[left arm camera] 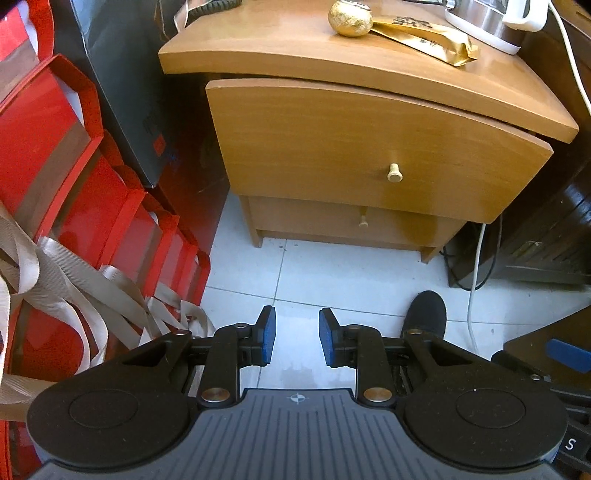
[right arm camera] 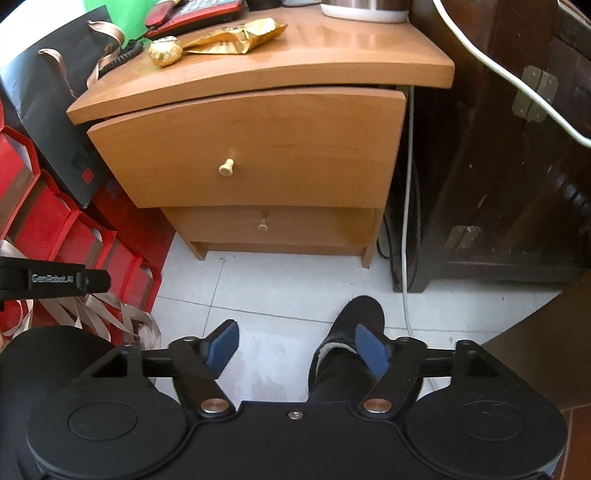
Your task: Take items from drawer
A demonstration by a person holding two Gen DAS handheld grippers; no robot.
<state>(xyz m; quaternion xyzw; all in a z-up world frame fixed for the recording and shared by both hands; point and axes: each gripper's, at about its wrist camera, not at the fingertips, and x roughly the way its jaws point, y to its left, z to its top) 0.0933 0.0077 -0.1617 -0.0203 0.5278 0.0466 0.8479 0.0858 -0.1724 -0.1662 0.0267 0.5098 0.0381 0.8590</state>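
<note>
- Left gripper (left arm camera: 297,338) parted, holding nothing, above white floor tiles (left arm camera: 332,273); well short of the nightstand (left arm camera: 280,44)
- Right gripper (right arm camera: 297,349) spread wide, empty; black shoe (right arm camera: 360,314) beneath
- Upper drawer (right arm camera: 258,147) slightly ajar, knob (right arm camera: 226,167) untouched; contents hidden

Drawer (right arm camera: 258,147) contents hidden; kettle (left arm camera: 487,18) apparently cropped.

drawer (left arm camera: 332,147) honey-brown | knob (left arm camera: 394,172) cream | bags (left arm camera: 55,166) red | fingers (left arm camera: 267,334) blue

The wooden upper drawer (left arm camera: 369,147) (right arm camera: 251,147), pale knob (left arm camera: 394,172), stands slightly pulled out.
</note>
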